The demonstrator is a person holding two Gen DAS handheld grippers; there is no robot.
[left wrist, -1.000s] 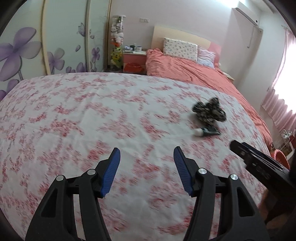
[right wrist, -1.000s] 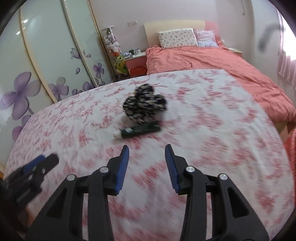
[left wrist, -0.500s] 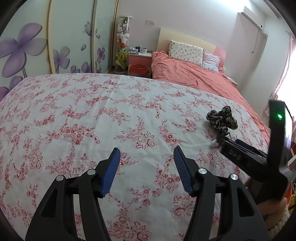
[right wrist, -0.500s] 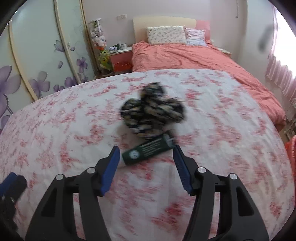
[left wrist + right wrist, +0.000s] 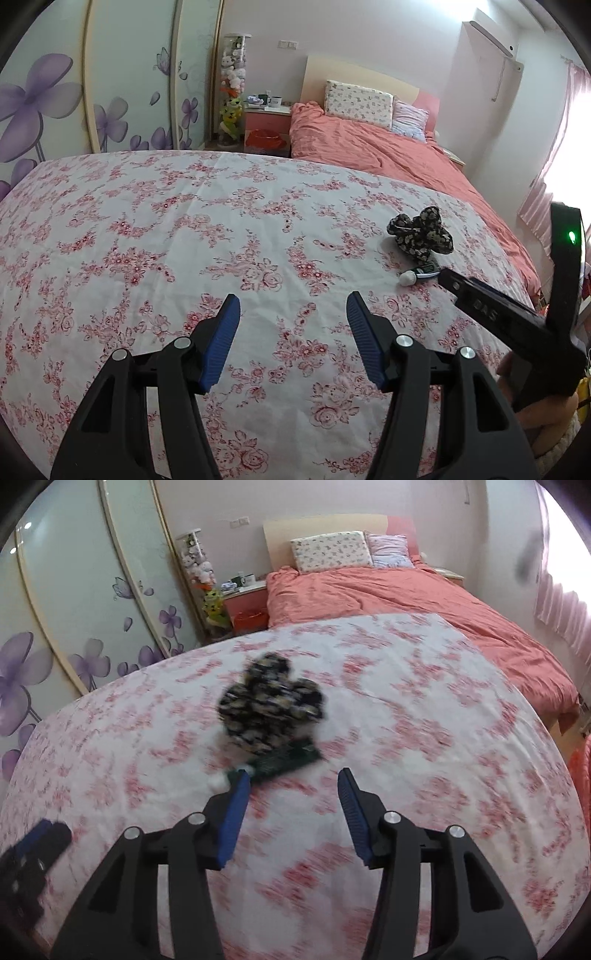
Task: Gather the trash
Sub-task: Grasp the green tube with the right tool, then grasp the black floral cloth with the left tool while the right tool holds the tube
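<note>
A dark green tube with a white cap [image 5: 284, 760] lies on the floral sheet, against a crumpled black patterned cloth [image 5: 271, 709]. My right gripper [image 5: 292, 773] hovers just short of the tube. Its jaws are closing, nothing lies between the pads, and the left fingertip overlaps the cap end. In the left wrist view the tube [image 5: 419, 275] and the cloth [image 5: 421, 236] sit at the right, with a finger of the right gripper [image 5: 480, 306] reaching toward them. My left gripper [image 5: 292, 299] stands open over bare sheet, holding nothing.
The white sheet with red flowers [image 5: 184, 240] covers the near bed. Beyond it is an orange bed [image 5: 369, 147] with pillows, a pink nightstand [image 5: 266, 122] and a wardrobe with purple flowers [image 5: 48, 103]. A pink curtain [image 5: 546, 206] hangs at the right.
The right gripper has come nearer to the tube and cloth, which now look larger and closer to its tips. Its jaws stand wider than a second ago. The left gripper's opening is unchanged.
</note>
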